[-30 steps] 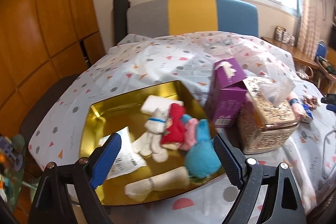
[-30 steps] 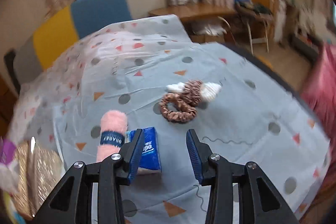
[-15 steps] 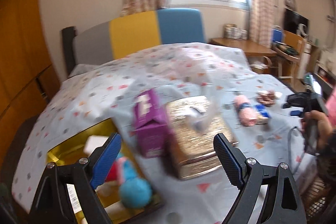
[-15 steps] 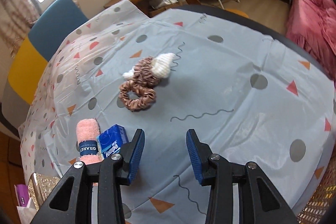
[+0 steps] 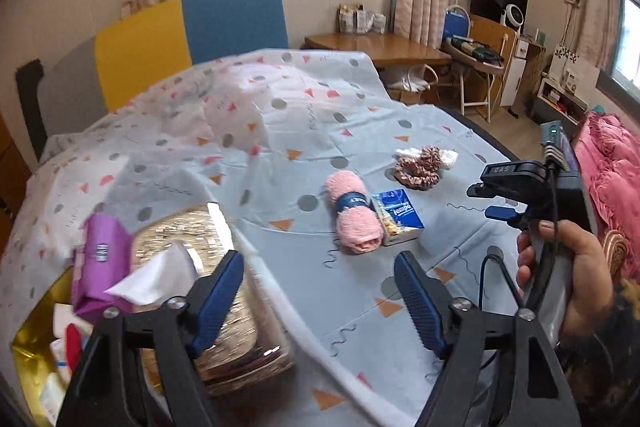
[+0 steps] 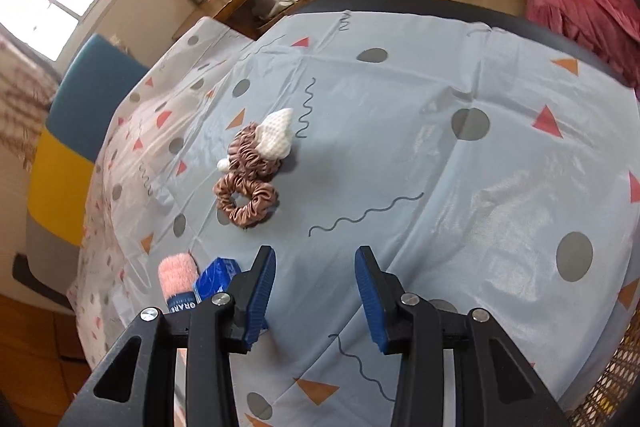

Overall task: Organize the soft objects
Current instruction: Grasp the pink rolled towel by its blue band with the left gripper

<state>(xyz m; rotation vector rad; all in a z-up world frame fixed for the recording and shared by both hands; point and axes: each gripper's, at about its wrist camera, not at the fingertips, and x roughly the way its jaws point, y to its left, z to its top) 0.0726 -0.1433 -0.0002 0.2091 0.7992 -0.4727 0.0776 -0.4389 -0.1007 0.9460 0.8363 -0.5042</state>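
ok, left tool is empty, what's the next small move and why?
Probably ease the left tool forward and down over the rolled pink towel. Its jaws, which have just been closing, hold nothing, and the towel lies loose on the tablecloth ahead, beside the blue tissue pack.

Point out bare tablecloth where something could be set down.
Free: the stretch right of the scrunchies out to the table edge. Crowded: the pink towel roll touching the tissue pack, and the gold box beside the purple carton.

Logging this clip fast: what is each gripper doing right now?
Left gripper: open, jaws have just been closing, nothing between them.
Right gripper: open, empty, above the patterned plastic tablecloth.
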